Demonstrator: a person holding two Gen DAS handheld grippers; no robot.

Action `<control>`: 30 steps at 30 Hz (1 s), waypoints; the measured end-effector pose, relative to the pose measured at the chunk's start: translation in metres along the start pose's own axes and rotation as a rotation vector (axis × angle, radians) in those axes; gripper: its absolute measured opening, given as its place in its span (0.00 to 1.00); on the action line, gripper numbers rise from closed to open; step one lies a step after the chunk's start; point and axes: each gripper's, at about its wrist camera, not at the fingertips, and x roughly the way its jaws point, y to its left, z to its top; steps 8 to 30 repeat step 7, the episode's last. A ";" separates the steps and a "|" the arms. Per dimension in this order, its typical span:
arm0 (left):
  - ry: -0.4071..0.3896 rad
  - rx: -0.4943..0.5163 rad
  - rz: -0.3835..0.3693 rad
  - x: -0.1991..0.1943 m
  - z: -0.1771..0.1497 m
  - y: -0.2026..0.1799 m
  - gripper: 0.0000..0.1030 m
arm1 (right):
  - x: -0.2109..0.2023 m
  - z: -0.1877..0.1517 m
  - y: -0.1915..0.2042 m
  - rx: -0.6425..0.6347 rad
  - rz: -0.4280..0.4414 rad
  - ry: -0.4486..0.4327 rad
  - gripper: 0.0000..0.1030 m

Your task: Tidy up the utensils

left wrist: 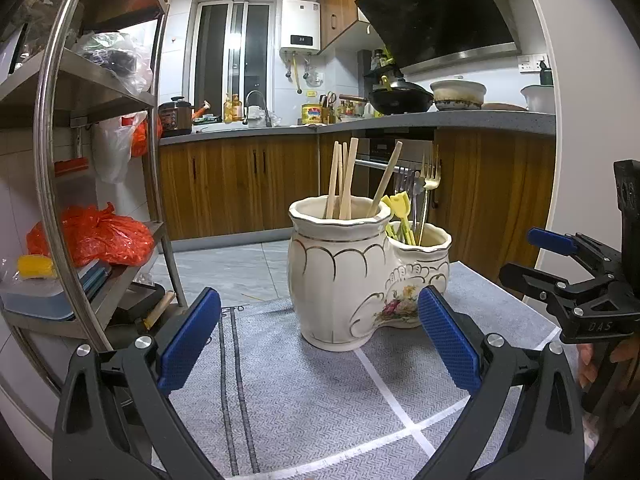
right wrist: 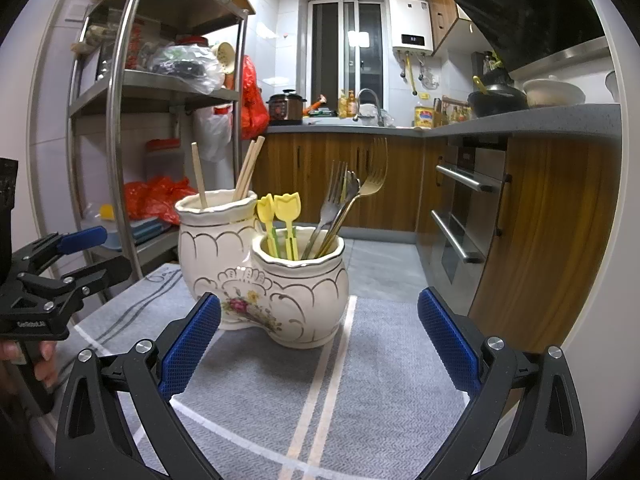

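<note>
Kitchen behind, grey mat (right wrist: 384, 360) on the counter. At mat centre, ceramic holder (right wrist: 264, 280): chopsticks (right wrist: 248, 168) in the tall cup, forks (right wrist: 344, 204) and yellow picks (right wrist: 280, 216) in the low cup. Left claw (left wrist: 320, 344) and right claw (right wrist: 320, 344) both wide open, empty, near the holder. Probably sorting done or not begun; next, no loose utensil visible to pick.

place: home kitchen | signs: wok (left wrist: 400, 98) on stove, range hood (left wrist: 440, 12), sink tap (left wrist: 256, 106), wood cabinets (left wrist: 240, 184), built-in oven (right wrist: 464, 216), steel shelf rack (right wrist: 160, 92)
</note>
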 end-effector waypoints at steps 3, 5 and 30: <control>0.008 -0.001 -0.002 0.001 0.000 0.001 0.95 | 0.000 0.000 0.000 0.000 0.000 0.001 0.95; 0.012 -0.003 -0.003 0.001 0.000 0.001 0.95 | 0.000 0.000 0.000 0.000 0.000 0.000 0.95; 0.015 -0.005 -0.002 0.001 0.001 0.002 0.95 | 0.000 0.000 0.000 0.000 0.000 0.001 0.95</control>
